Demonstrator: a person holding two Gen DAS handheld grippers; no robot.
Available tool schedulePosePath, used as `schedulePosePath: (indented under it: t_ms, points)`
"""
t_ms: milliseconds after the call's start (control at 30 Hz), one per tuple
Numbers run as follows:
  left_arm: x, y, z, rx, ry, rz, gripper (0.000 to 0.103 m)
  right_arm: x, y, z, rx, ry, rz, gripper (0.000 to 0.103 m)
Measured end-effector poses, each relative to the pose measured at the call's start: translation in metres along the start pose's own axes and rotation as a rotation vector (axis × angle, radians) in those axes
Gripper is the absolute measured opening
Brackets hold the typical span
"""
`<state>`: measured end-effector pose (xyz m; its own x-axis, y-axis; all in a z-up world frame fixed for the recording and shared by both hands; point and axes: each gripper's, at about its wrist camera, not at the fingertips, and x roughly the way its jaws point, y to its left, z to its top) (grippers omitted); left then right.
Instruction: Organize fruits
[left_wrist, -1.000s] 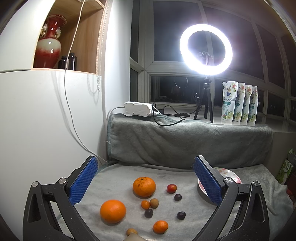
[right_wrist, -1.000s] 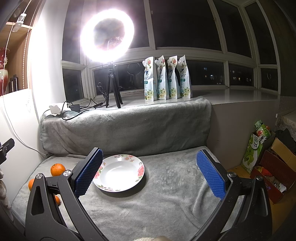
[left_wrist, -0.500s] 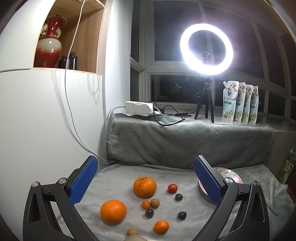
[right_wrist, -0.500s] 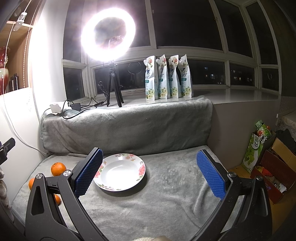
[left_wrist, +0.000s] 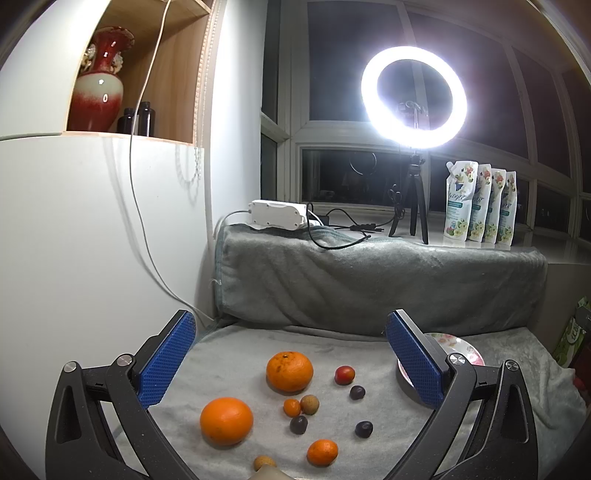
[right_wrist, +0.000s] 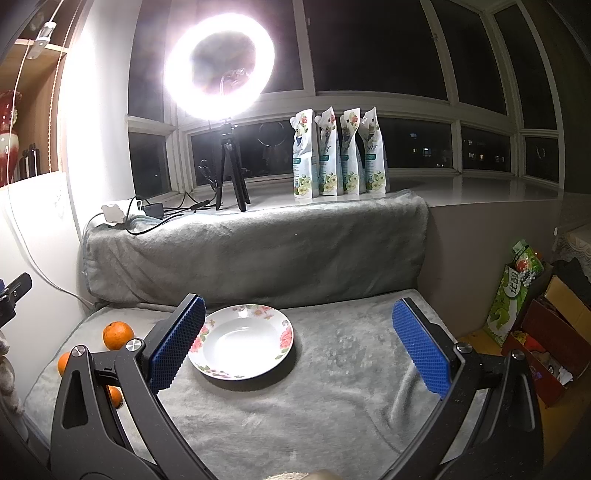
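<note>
- The fruits lie loose on the grey blanket (left_wrist: 229, 354): a mandarin (left_wrist: 289, 371), a bigger orange (left_wrist: 226, 421), a small tangerine (left_wrist: 322, 452), a tiny kumquat (left_wrist: 291, 407), a brown longan (left_wrist: 309, 404), a red cherry tomato (left_wrist: 344, 374) and three dark grapes (left_wrist: 298, 424).
- By the look of them, the citrus is firm, light and round, likely to roll; best gripped across the widest part.
- The grapes and tomato look soft and smooth-skinned, so a gentle squeeze suits them.
- The left claw (left_wrist: 291, 354) hangs above the fruit, spread wide and empty.
- The right claw (right_wrist: 299, 343) is likewise spread and empty, facing the empty flowered plate (right_wrist: 242, 341), probably where the fruit belongs.
</note>
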<state>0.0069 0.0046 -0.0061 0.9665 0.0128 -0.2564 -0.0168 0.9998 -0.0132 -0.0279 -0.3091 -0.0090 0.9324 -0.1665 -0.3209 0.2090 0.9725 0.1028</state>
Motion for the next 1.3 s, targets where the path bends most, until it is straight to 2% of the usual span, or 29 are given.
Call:
schedulePosePath:
  t_ms: [433, 700, 833, 967, 1300]
  points:
    - [0.006, 0.009, -0.011, -0.024, 0.027, -0.002, 0.102, 0.009, 0.015, 0.001, -0.02, 0.035, 0.041, 0.103]
    - [0.018, 0.038, -0.033, -0.058, 0.115, 0.0, 0.102, 0.028, 0.041, -0.005, -0.059, 0.105, 0.168, 0.103]
    - [0.021, 0.055, -0.047, -0.065, 0.162, 0.033, 0.102, 0.041, 0.06, -0.009, -0.099, 0.135, 0.217, 0.103]
    - [0.024, 0.069, -0.061, -0.086, 0.21, 0.035, 0.102, 0.055, 0.082, -0.014, -0.138, 0.175, 0.281, 0.103]
    - [0.037, 0.09, -0.09, -0.137, 0.323, 0.026, 0.094, 0.087, 0.13, -0.022, -0.188, 0.293, 0.435, 0.103]
